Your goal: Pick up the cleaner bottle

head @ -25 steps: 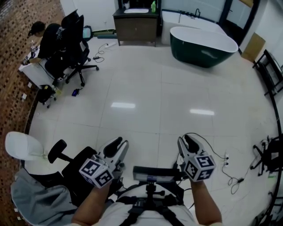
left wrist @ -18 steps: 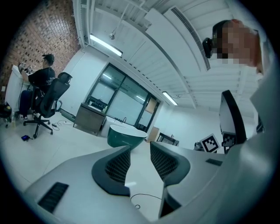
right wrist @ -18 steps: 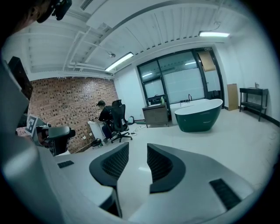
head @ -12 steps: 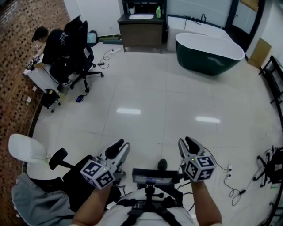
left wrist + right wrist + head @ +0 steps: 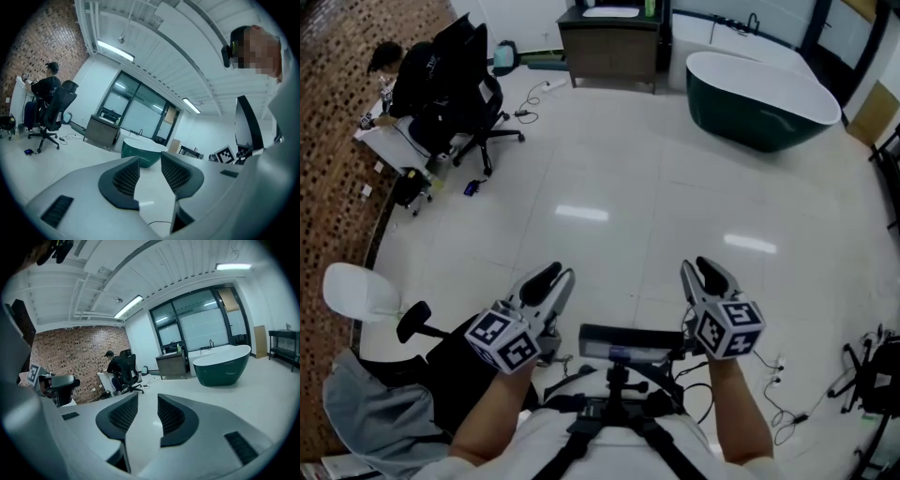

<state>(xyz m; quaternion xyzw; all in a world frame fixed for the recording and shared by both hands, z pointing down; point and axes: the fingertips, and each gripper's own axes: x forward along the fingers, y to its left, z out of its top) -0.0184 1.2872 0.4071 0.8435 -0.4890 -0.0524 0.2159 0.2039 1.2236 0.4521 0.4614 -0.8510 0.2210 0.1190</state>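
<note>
– Left tool (image 5: 560, 273) and right tool (image 5: 695, 267), in the head view: where are they?
– Both are held out low in front of the person, over the glossy white tiled floor (image 5: 609, 169). Each has its jaws partly apart with nothing between them.
– And the green cleaner bottle (image 5: 651, 7)?
– It is far off at the top edge, standing on the dark brown wooden bench (image 5: 614, 47) beside the white basin (image 5: 609, 12), well apart from both tools. A dark green oval bathtub (image 5: 764, 89) sits to the right of the bench. A person in black (image 5: 398, 70) sits on a black office chair (image 5: 464, 89) at the upper left.
– Left gripper view?
– The left tool (image 5: 149, 158) shows its ribbed pads (image 5: 126, 176) with a clear gap; only floor and bathtub (image 5: 140, 149) show through it. The bench (image 5: 101, 132) is left of the tub, but I cannot make out the bottle there.
– Right gripper view?
– The right tool (image 5: 147, 397) is likewise half open and empty. The bottle (image 5: 178, 348) is a small green speck on the bench (image 5: 172, 365), left of the bathtub (image 5: 222, 364).
</note>
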